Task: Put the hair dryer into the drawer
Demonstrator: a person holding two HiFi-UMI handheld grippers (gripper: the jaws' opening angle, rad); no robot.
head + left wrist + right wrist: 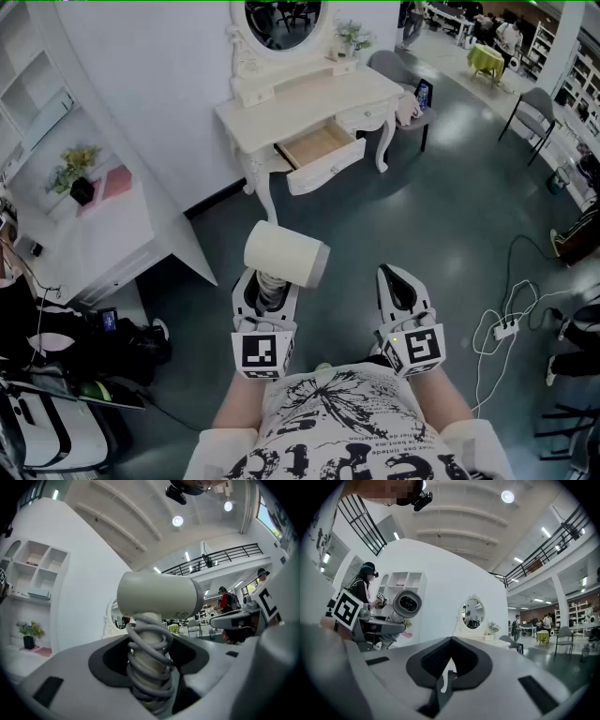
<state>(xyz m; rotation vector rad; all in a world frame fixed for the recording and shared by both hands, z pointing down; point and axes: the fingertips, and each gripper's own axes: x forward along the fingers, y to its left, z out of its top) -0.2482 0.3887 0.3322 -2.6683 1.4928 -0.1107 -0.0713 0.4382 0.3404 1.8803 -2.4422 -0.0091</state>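
Between the fingers [79, 667] of the left gripper [269, 286] stands the handle of the hair dryer [157, 595]. They are closed on it, upright, with the cream barrel lying crosswise just above them. The grey cord [147, 667] is wound in loose loops round that handle, so the pads seem to bear on the coils as much as on the handle itself. To the right, the right gripper [405, 291] carries nothing, its fingers drawn together.

Far ahead, across open grey floor [375, 225], the drawer [328, 169] hangs pulled out of the white vanity desk [300, 103], well apart from the dryer.

Slipping looks like the main risk. The coils could shift under the pads, and the heavy barrel on top could then swing or tip during the carry. A loop might also work loose, trail down and catch on the drawer front.

The drawer looks shallow, so an upright dryer would probably foul the desk top. It likely has to be laid flat, and a hard knock could push the drawer shut.
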